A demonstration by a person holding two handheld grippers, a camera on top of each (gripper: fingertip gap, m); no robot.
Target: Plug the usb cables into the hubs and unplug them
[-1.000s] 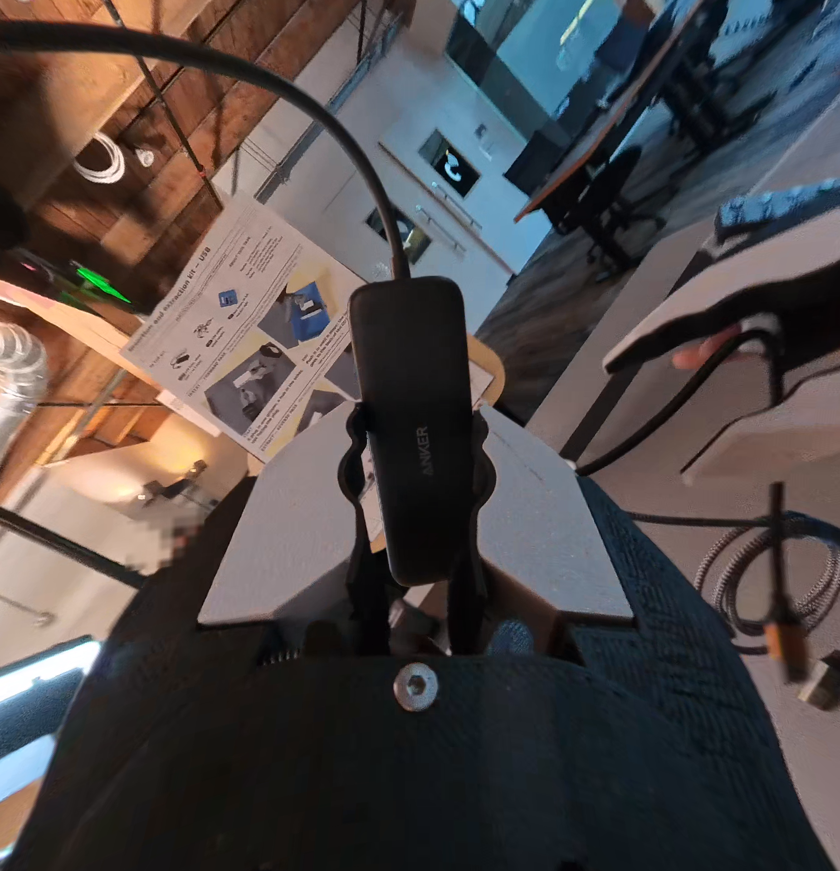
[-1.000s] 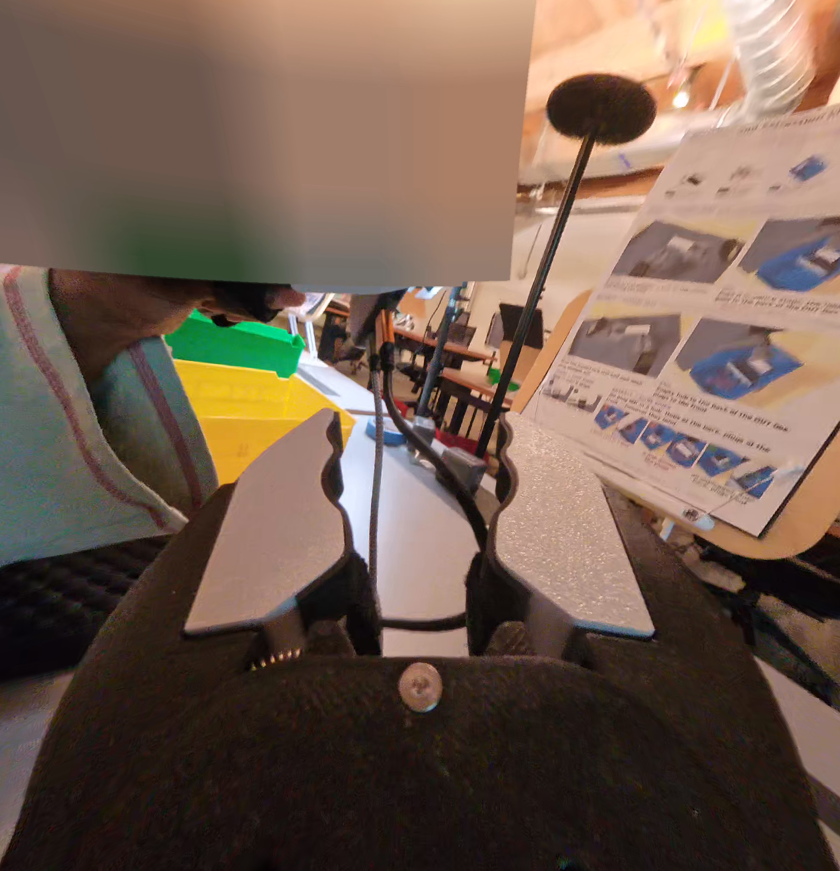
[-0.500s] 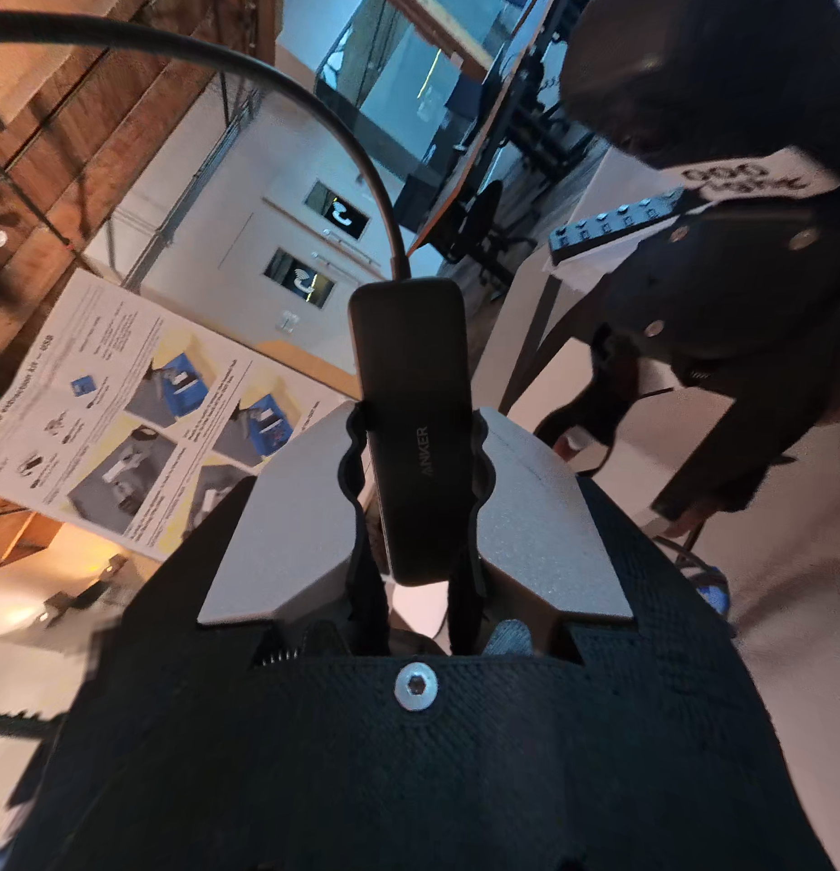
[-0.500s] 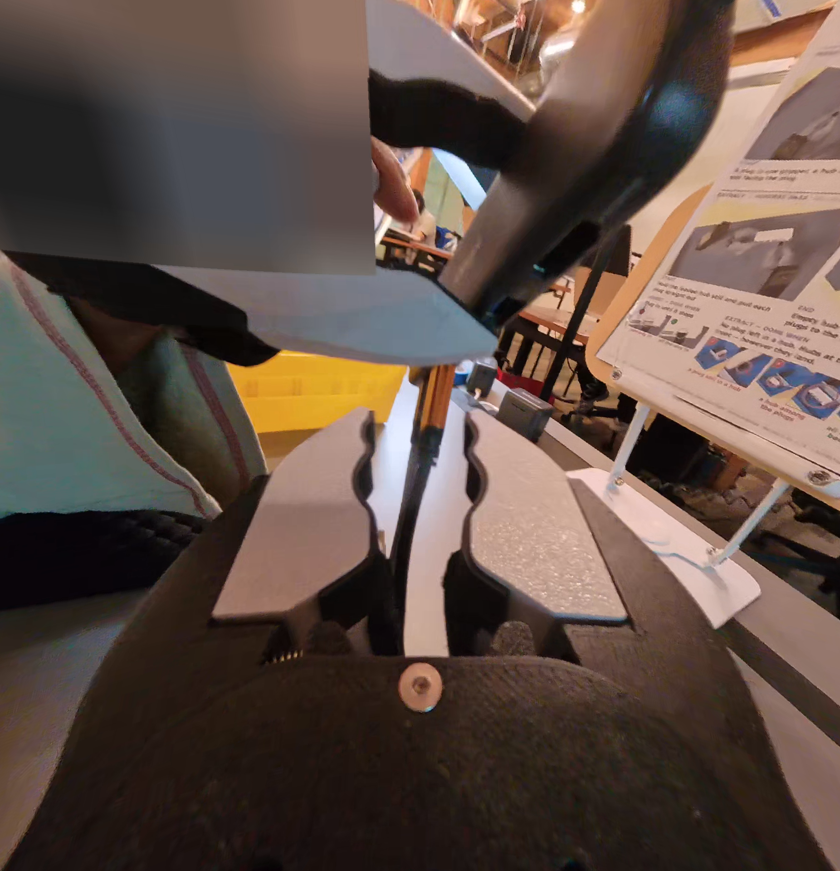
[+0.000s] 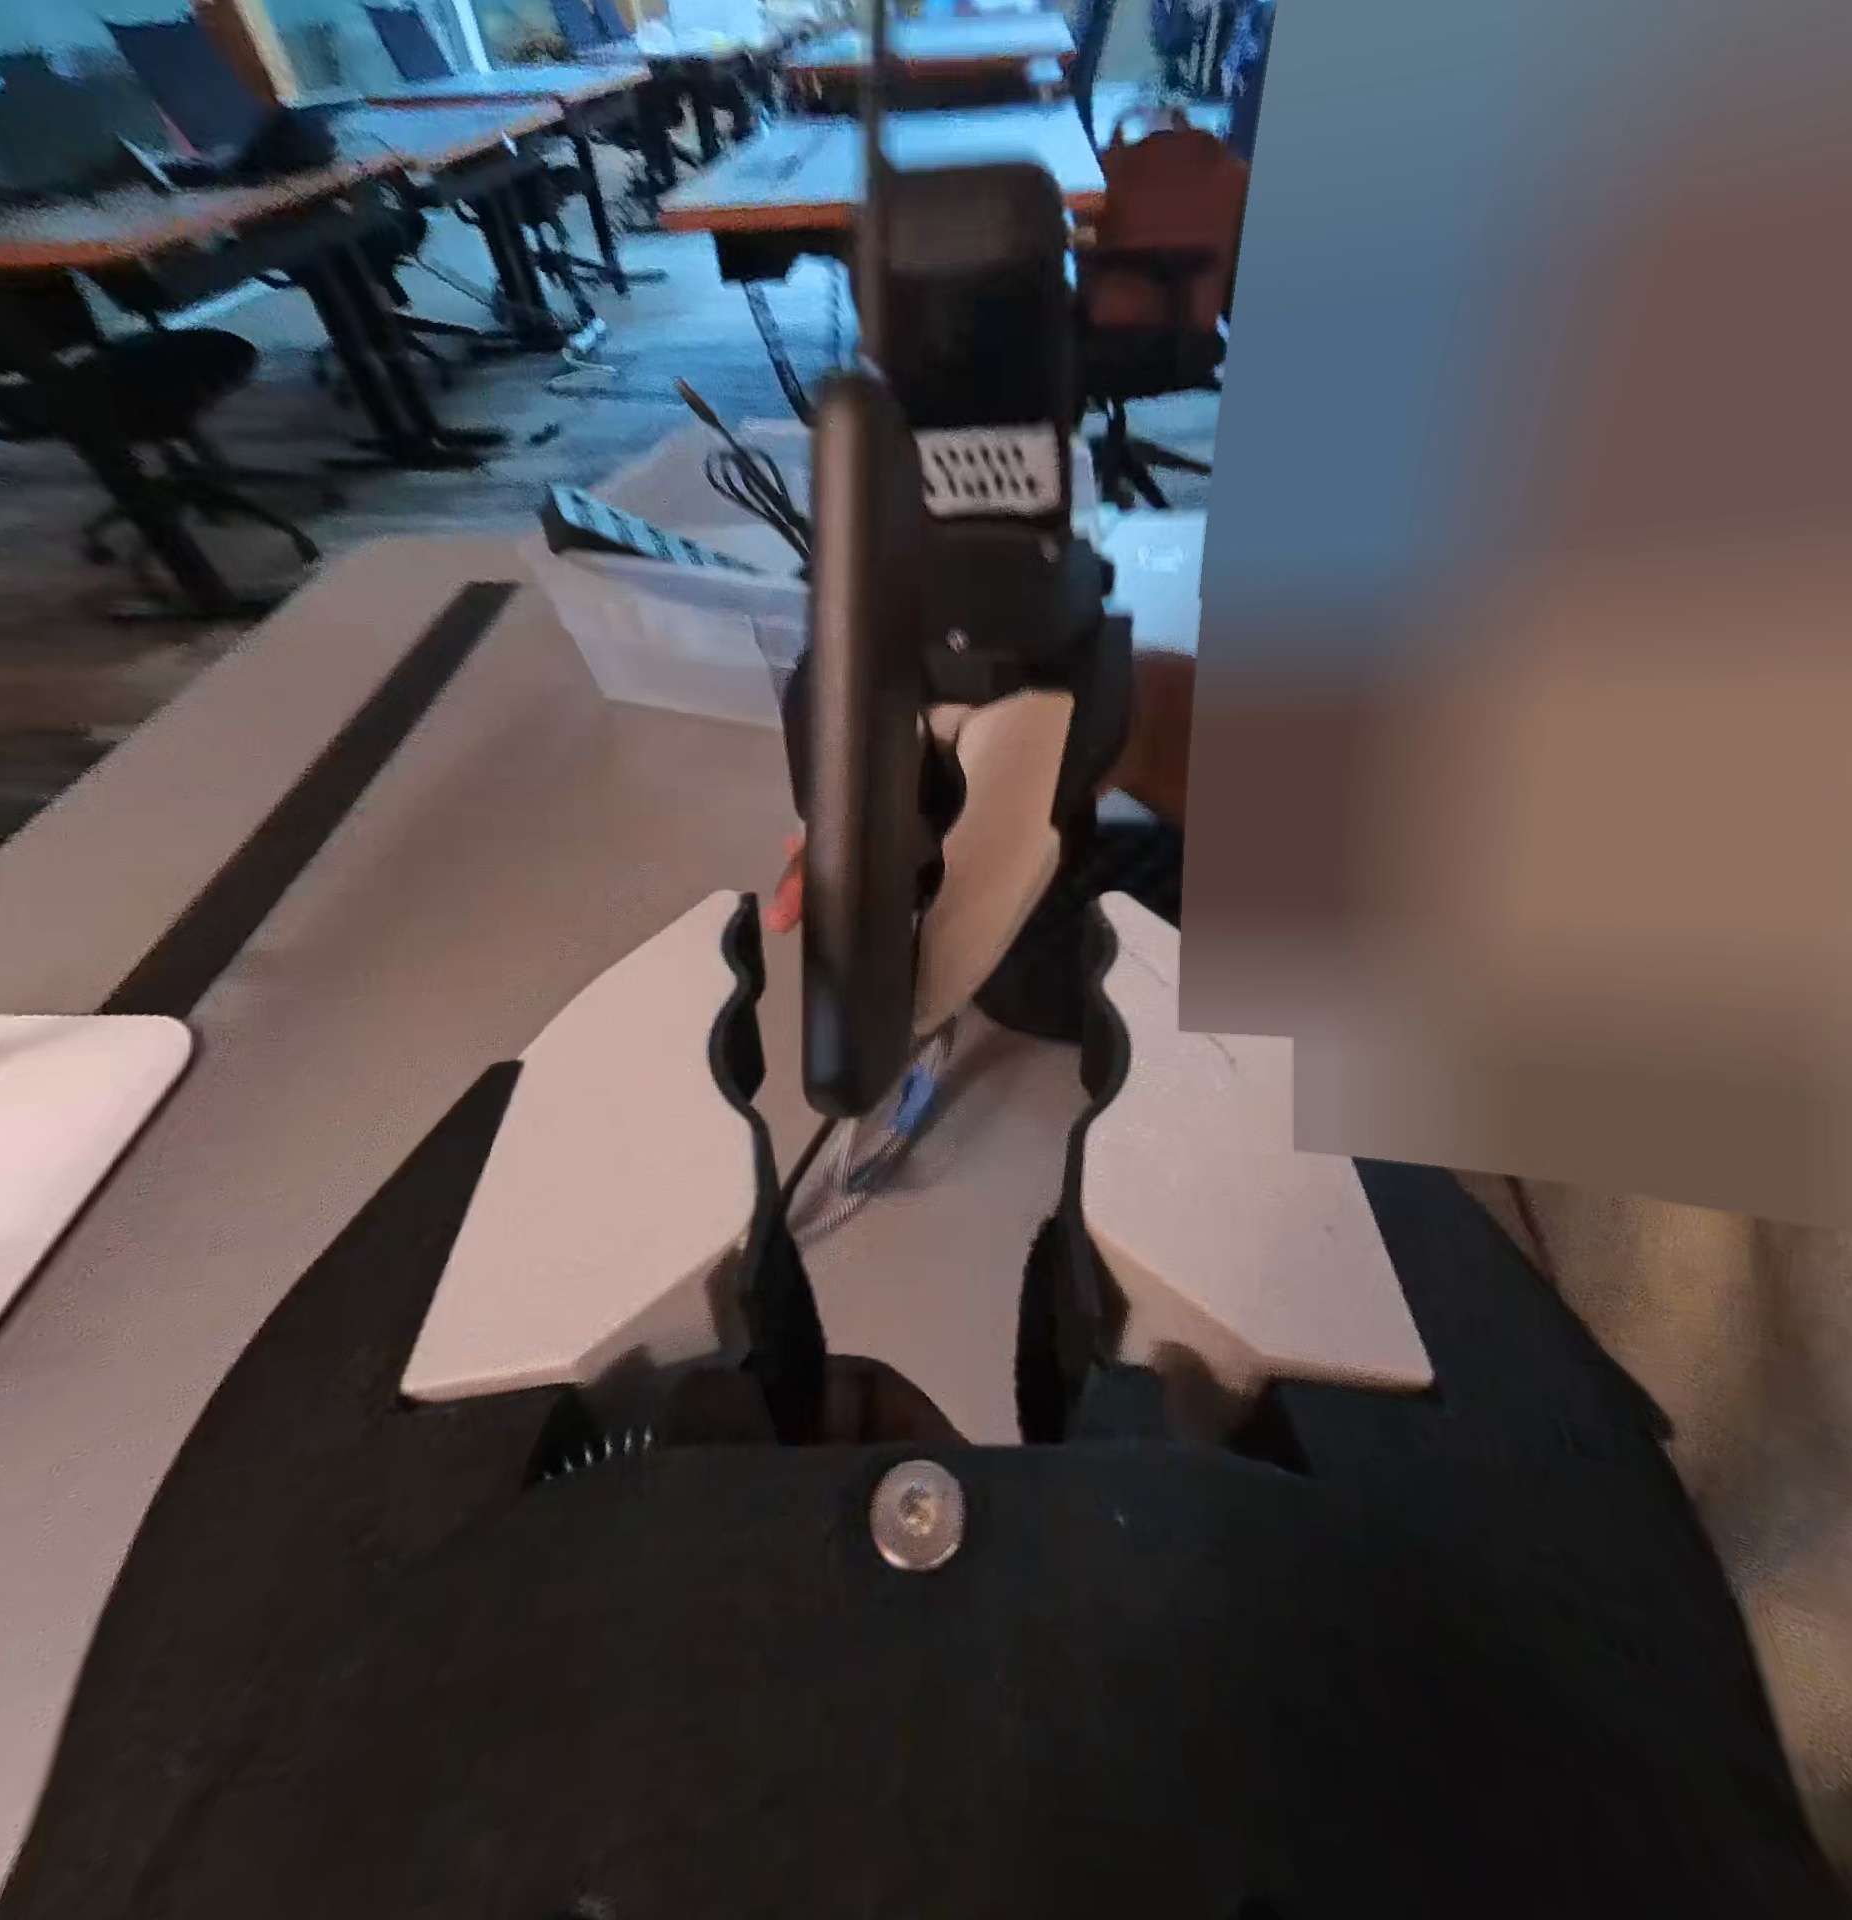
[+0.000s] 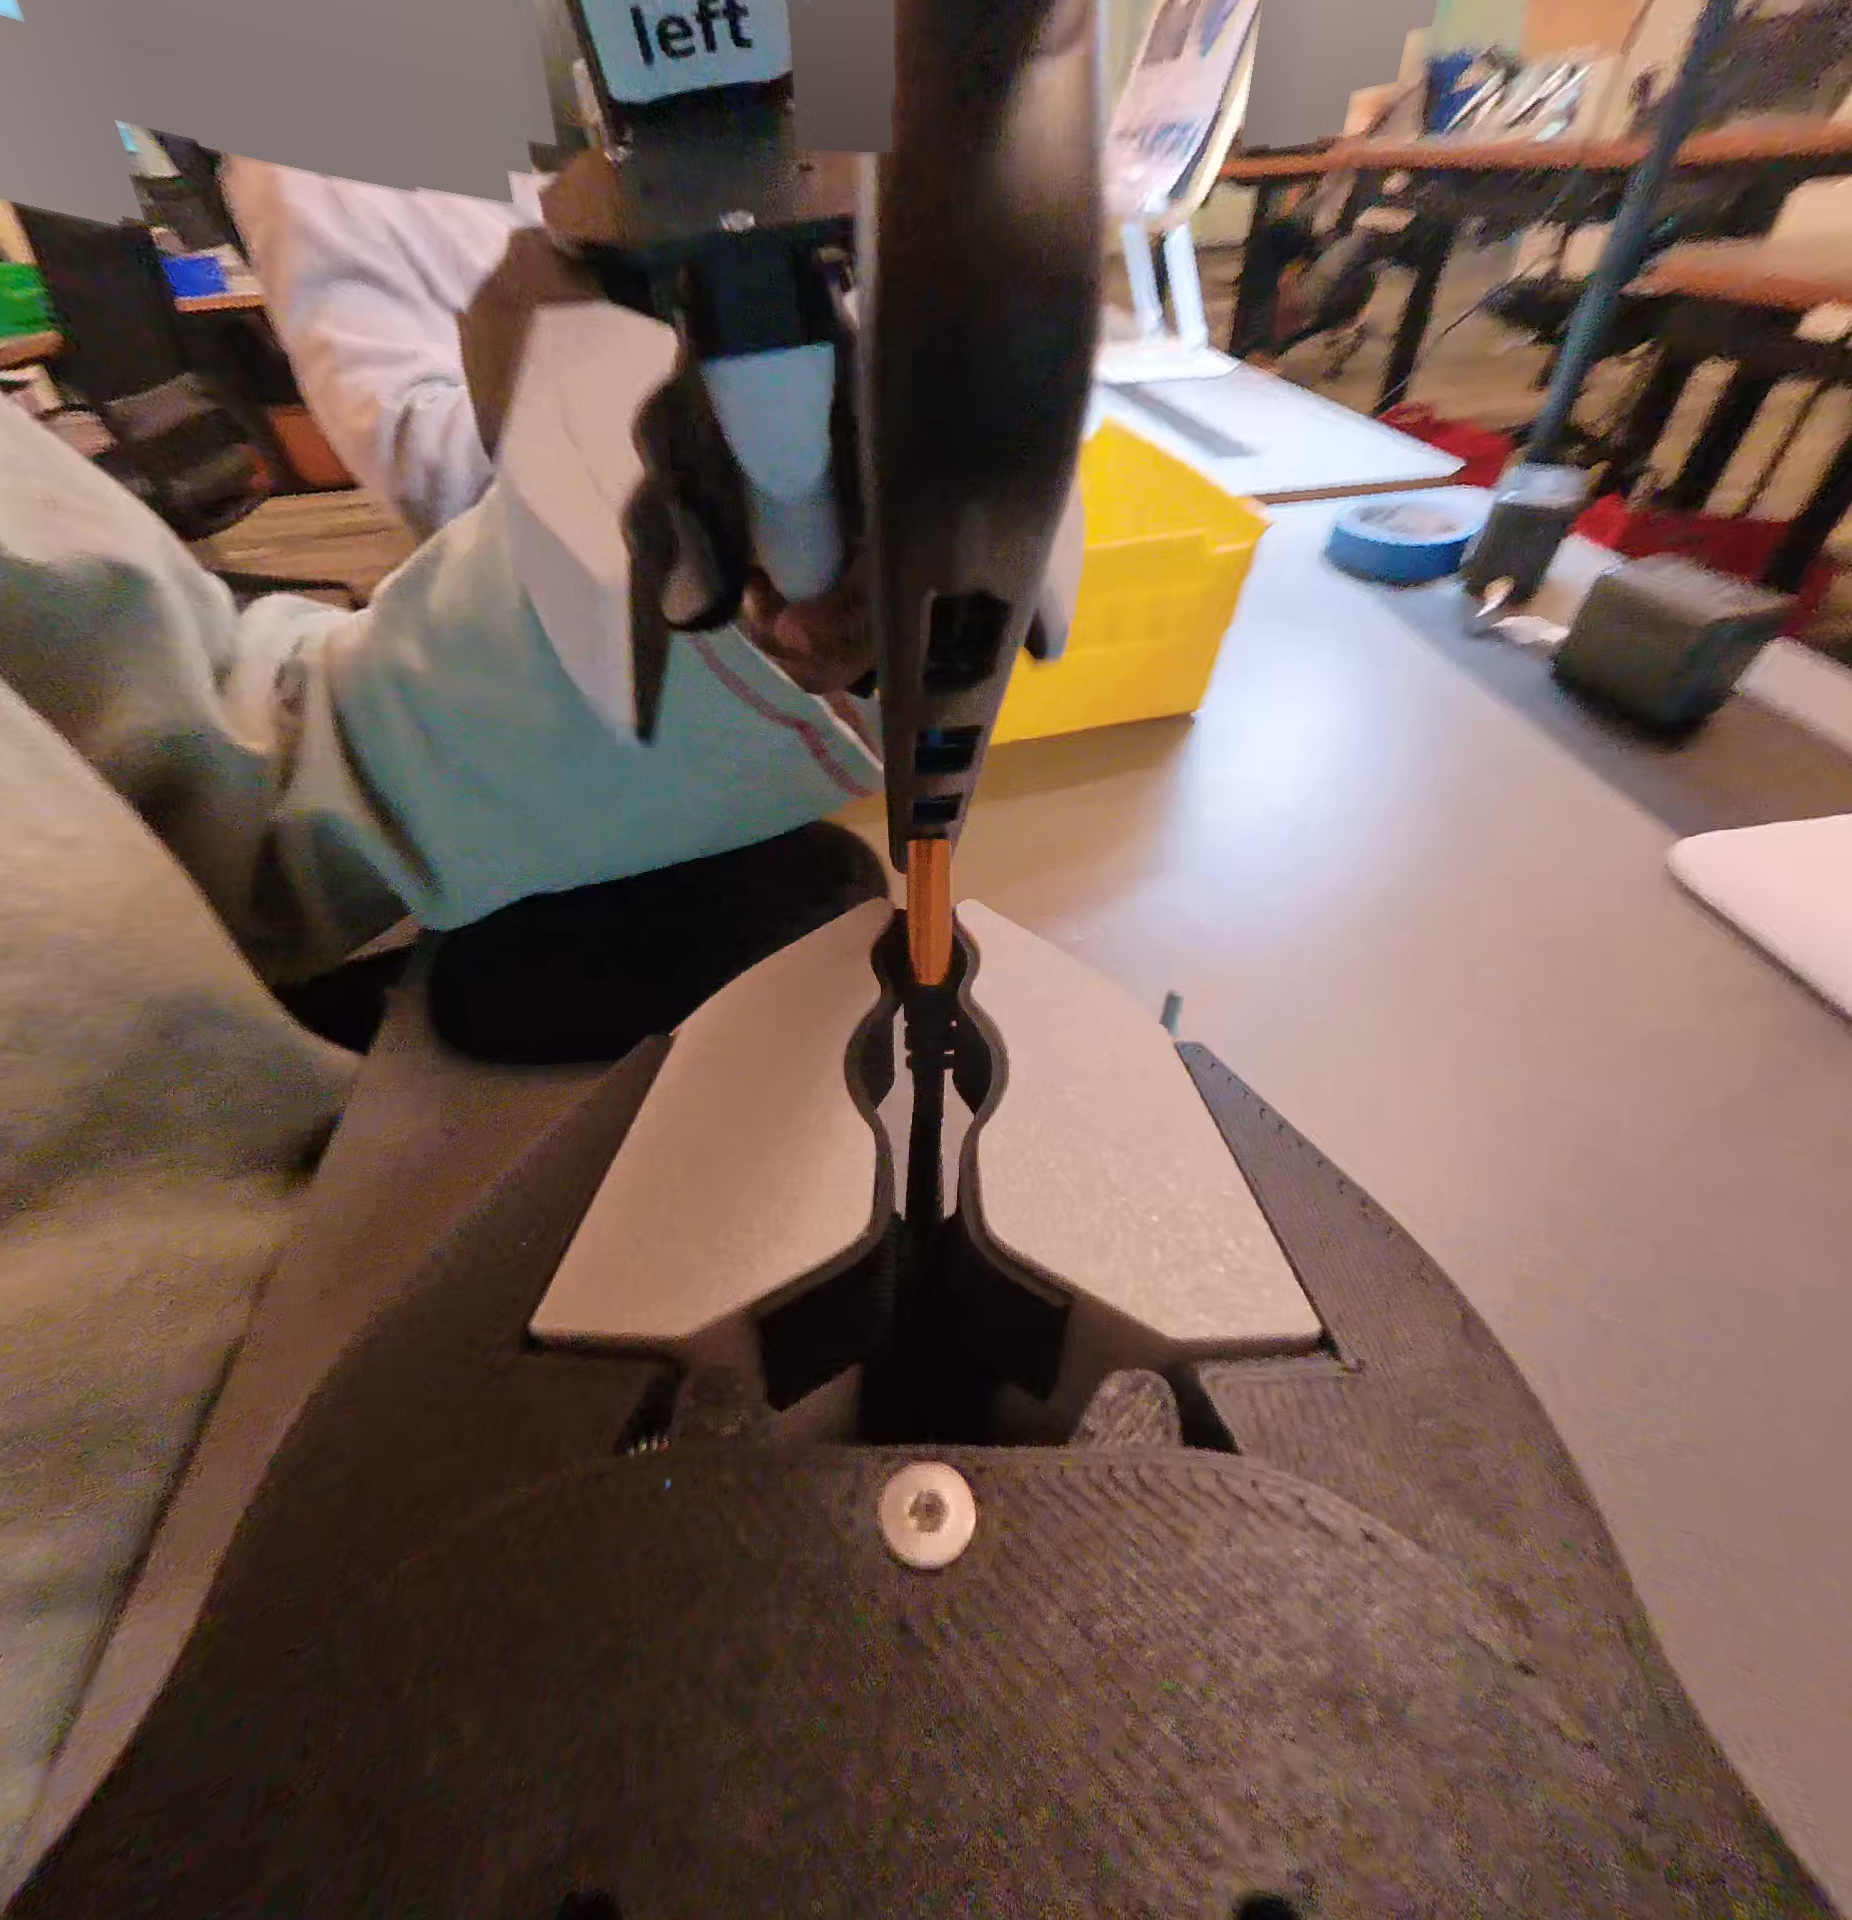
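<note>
A black USB hub [image 5: 862, 727] hangs edge-on in the gap of my left gripper [image 5: 922, 914]. The jaws stand wide apart and do not clamp it. My right gripper [image 6: 924, 920] is shut on the orange plug [image 6: 928, 909] of a black USB cable. The plug's tip meets the lowest port at the bottom end of the hub [image 6: 979, 416]; I cannot tell how deep it sits. Two free blue ports show above it. The left gripper [image 6: 756, 468] shows behind the hub in the right wrist view. The right gripper [image 5: 1005, 831] faces me behind the hub in the left wrist view.
Braided cables [image 5: 880, 1153] lie on the grey table [image 6: 1369, 831] under the hub. A yellow bin [image 6: 1140, 613], a blue tape roll [image 6: 1405, 535], a dark box [image 6: 1670, 655] and a white pad [image 6: 1815, 914] are around. A clear box [image 5: 683, 634] stands farther back. A person's sleeve [image 6: 486, 727] is close.
My left gripper opened off the hub, which now shows edge-on. My right gripper closed on the orange plug and brought it to the hub's bottom port. Both views swung down toward the table.
</note>
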